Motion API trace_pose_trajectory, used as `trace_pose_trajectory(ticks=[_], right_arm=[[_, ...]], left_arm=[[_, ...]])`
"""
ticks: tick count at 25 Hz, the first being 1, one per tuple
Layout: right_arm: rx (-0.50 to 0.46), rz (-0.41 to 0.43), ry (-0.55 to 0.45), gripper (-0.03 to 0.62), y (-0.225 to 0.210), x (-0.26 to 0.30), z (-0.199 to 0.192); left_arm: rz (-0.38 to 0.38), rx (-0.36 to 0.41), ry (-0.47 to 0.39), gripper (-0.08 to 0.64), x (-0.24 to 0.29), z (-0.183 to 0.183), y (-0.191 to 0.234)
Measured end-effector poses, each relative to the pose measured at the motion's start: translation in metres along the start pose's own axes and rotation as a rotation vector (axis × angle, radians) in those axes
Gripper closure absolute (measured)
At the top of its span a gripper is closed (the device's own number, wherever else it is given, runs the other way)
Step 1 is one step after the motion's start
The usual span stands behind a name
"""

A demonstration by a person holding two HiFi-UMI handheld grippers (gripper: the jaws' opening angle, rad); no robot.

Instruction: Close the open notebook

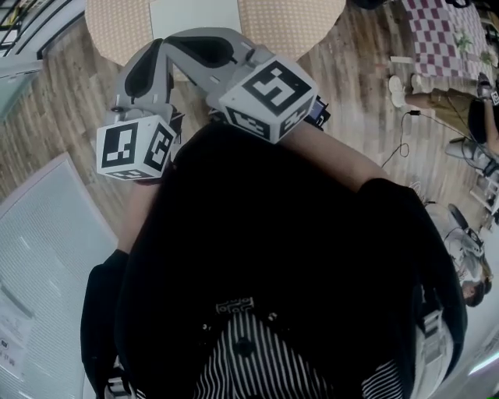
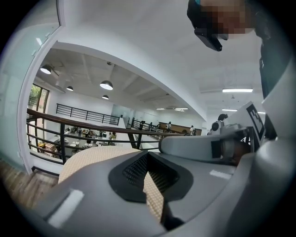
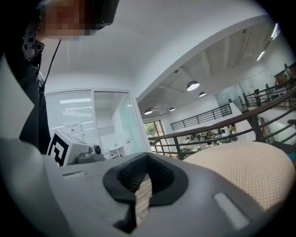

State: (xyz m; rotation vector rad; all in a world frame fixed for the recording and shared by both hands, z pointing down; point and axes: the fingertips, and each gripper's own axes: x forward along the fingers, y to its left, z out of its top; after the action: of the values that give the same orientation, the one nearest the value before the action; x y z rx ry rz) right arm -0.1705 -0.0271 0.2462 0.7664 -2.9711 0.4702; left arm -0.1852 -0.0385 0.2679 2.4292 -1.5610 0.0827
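At the far left a wooden floor (image 1: 47,101) runs under one round beige worktop (image 1: 117,27), seen from above at the far edge of the head view. On its near edge lies one white notebook (image 1: 195,17), cut off by the top of the frame; whether it lies open or closed cannot be told. Nearer, in front of the person's dark top, two hand-held grippers are raised side by side, both clear of the notebook and touching nothing. The left hand-held gripper (image 2: 150,185) is clenched with nothing in it: its own view shows the two dark pads brought together, only a thin slit between them with the beige worktop beyond. Its marker cube (image 1: 136,148) sits at the left. To its right, the right hand-held gripper (image 3: 142,194) is likewise clenched and empty, pads together, the worktop at the right of its view. Its marker cube (image 1: 269,92) stands higher in the head view. At the far right one checkered cloth (image 1: 440,35) lies on the floor.
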Motion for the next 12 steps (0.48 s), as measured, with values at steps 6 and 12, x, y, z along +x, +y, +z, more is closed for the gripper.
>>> trace_pose_trajectory(ticks=[6, 12], right_arm=[[0.02, 0.084, -0.016, 0.591, -0.031, -0.004, 0.027], [0.044, 0.135, -0.021, 0.591, -0.049, -0.002, 0.034]], left_arm=[[0.055, 0.018, 0.012, 0.563, 0.035, 0.02, -0.011], [0.084, 0.023, 0.019, 0.561, 0.051, 0.025, -0.013]])
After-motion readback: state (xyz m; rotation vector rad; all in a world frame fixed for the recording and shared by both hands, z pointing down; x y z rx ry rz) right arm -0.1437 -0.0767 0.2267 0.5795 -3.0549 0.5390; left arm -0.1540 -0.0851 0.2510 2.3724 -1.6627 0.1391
